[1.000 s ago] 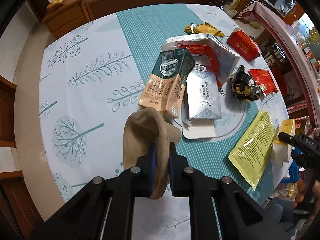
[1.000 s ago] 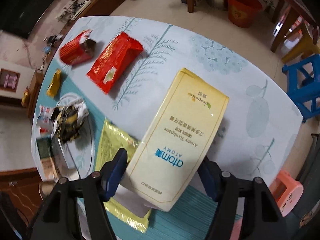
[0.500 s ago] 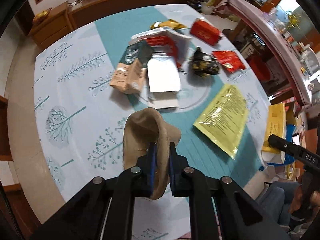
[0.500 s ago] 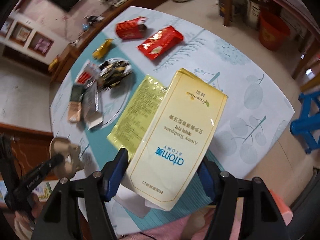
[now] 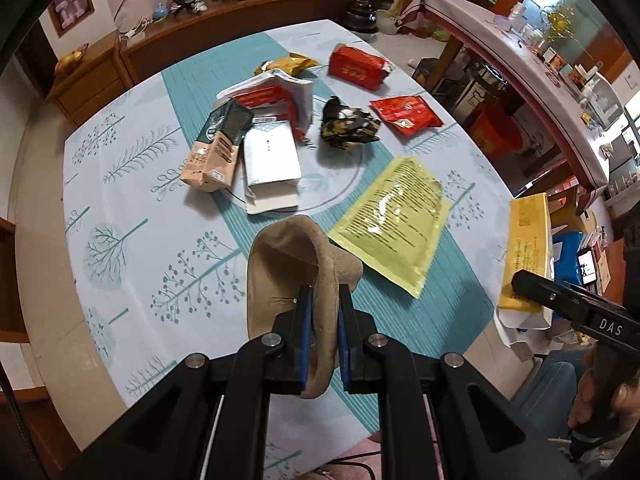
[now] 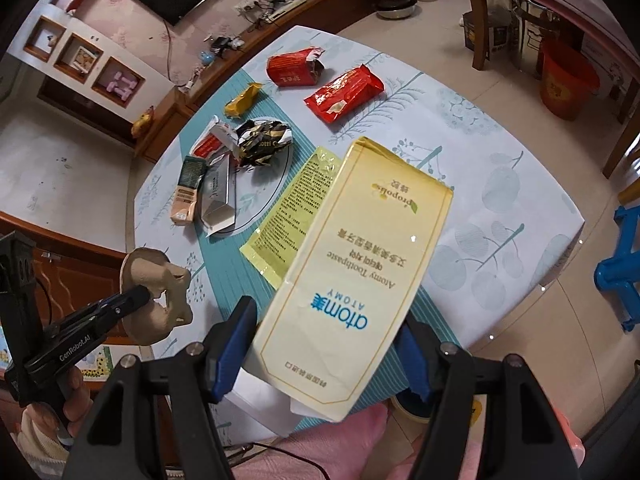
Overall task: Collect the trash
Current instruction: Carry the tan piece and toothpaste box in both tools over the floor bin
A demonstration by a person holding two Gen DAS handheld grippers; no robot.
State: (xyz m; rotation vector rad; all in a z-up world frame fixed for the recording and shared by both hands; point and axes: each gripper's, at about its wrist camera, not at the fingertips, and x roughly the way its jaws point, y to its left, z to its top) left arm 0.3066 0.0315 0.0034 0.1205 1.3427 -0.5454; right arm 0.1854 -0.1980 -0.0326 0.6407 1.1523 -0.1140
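Both grippers had pulled back and up from table (image 5: pixel 120 184) since a second ago; litter shrank toward upper centre of frame. Judged: two pieces collected, carry-off underway.

Left gripper (image 5: pixel 323 312) clenched on brown pulp scrap (image 5: pixel 288 264), lower centre. Right gripper (image 6: pixel 326 344) grasped yellow toothpaste box (image 6: pixel 352 272), centre.

Remaining on table: two red wrappers, one yellow sachet (image 5: pixel 394 216), one black-gold wrapper (image 5: pixel 348 126), one small yellow wrapper, carton cluster.

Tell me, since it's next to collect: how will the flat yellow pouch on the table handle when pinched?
The yellow pouch lies flat and thin, so it is probably light and floppy. Its glossy, glinting film looks slippery. With no raised edge, it may be hard to pinch.
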